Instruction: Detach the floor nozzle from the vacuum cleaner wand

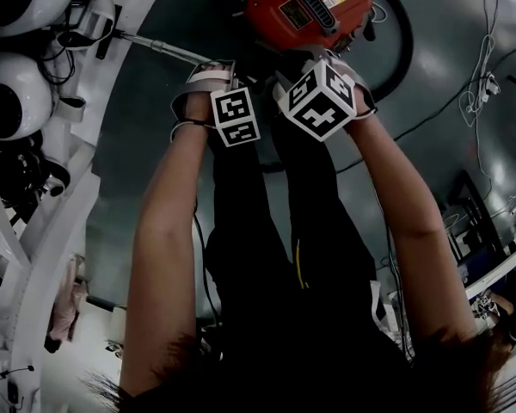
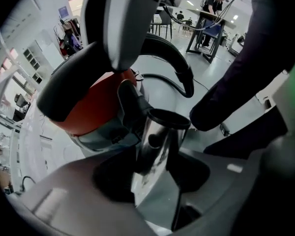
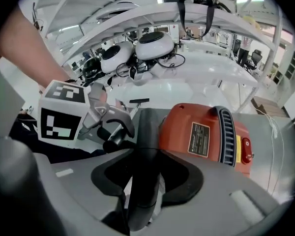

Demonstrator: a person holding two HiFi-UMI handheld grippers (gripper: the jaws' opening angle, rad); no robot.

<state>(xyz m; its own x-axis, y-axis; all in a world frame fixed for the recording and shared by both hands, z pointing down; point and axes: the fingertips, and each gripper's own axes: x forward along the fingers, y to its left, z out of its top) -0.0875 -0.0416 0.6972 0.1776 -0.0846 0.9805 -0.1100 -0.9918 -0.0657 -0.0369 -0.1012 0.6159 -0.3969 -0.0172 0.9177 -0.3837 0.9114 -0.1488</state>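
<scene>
The red vacuum cleaner body stands on the floor just beyond both grippers. My left gripper is shut on the chrome wand tube, whose dark-rimmed open end sticks up between the jaws. The wand runs off to the upper left toward a black piece; I cannot tell whether that is the nozzle. My right gripper is shut on a black hose tube right beside the red body. The left gripper shows close to the left of that tube.
White dome-shaped machines and a white frame crowd the left side. The black hose loops around the vacuum body. Thin cables lie on the grey floor at right. The holder's dark trouser legs stand below the grippers. A person works at a far table.
</scene>
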